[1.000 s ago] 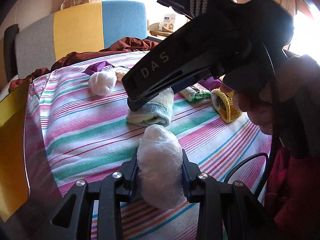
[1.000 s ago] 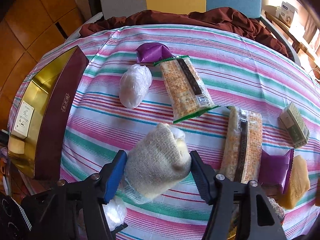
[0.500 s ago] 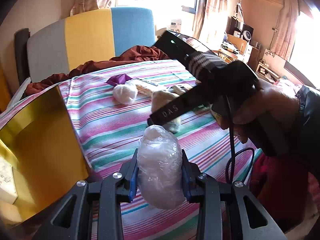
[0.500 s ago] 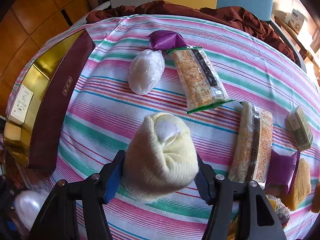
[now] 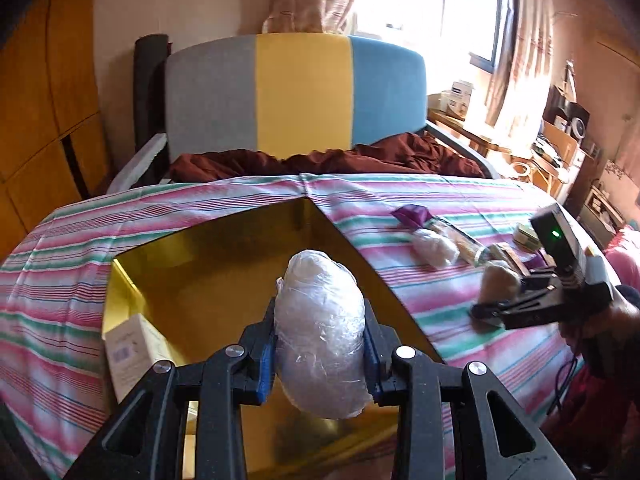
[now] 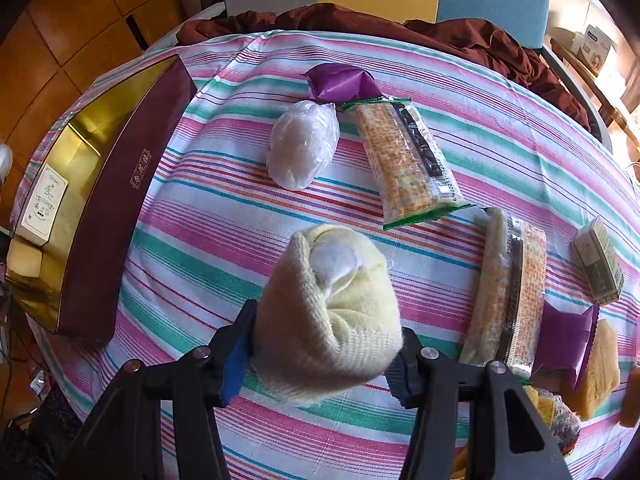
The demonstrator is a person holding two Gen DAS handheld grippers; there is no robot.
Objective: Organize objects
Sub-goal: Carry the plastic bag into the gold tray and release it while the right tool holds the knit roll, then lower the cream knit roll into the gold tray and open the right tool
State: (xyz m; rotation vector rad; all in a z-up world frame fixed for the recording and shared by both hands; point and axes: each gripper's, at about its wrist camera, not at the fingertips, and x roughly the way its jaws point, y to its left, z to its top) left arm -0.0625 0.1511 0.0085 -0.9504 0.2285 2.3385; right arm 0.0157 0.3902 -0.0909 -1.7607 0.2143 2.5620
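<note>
My left gripper is shut on a plastic-wrapped white bundle and holds it above the open gold box. My right gripper is shut on a rolled cream sock, lifted above the striped cloth. The right gripper also shows in the left wrist view, to the right of the box, with the sock in it. The gold box with its maroon side lies at the left in the right wrist view. A small white carton lies inside the box.
On the striped cloth lie another wrapped white bundle, a purple packet, two cracker packs, a small green box and more snacks at the right. A dark red blanket and a headboard lie behind.
My left gripper has swung left with the wrapped bundle, from over the cloth to over the gold box. My right gripper has closed on the sock and lifted it.
</note>
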